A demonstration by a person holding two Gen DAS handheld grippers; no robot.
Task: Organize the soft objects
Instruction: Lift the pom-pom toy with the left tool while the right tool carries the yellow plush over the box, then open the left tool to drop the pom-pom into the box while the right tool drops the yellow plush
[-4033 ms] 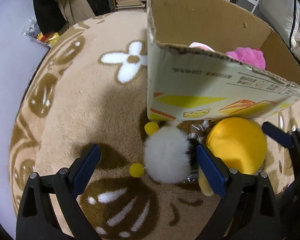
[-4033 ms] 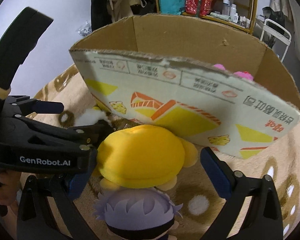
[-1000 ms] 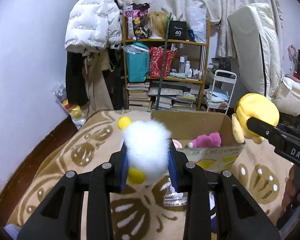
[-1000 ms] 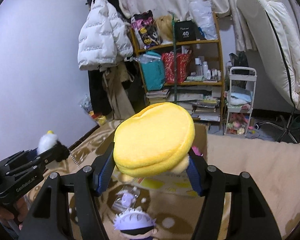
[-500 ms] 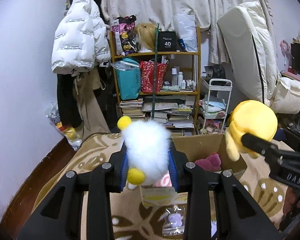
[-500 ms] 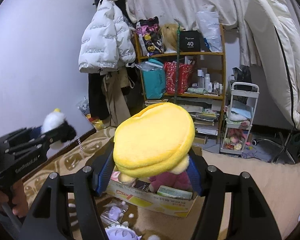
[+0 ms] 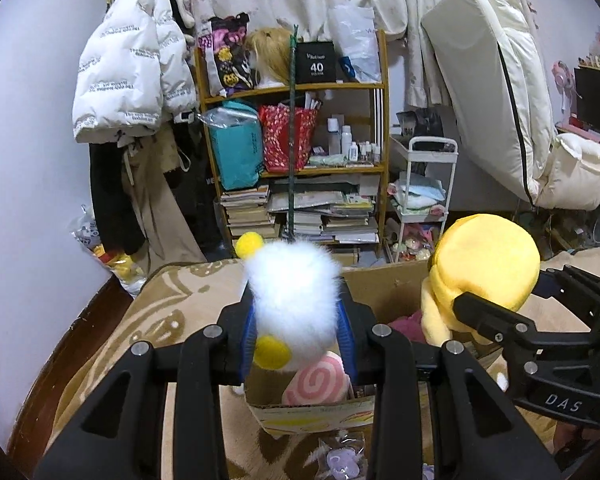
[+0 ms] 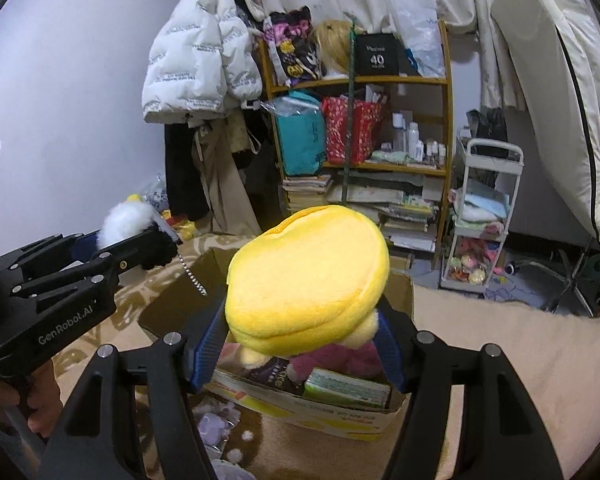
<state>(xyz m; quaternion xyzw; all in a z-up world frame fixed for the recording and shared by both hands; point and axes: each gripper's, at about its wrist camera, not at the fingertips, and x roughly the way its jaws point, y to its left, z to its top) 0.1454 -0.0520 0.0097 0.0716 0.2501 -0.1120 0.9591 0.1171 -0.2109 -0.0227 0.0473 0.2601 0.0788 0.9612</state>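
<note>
Both hand-held grippers are closed on toys, and we see each from its own camera. Our left hand-held gripper pinches a fluffy white pompom toy with small yellow balls between its blue pads; in the right wrist view that same hand-held gripper shows at the left with a short bead chain dangling from the toy. Our right hand-held gripper clamps a round yellow plush toy by its lower part, its broad yellow face tilted above the fingers; the left wrist view shows it to the right of the pompom, held up at about the same height.

Below and just beyond both sets of fingers stands an open brown cardboard box with yellow and orange print. Inside it we see a pink swirl-patterned plush, a magenta plush and a dark printed packet. Under the box lies a beige rug with brown and white pattern, with a small lilac toy in clear wrapping on it in front of the box. Far ahead stands a crowded wooden shelf, and a white puffer jacket hangs to its left.
</note>
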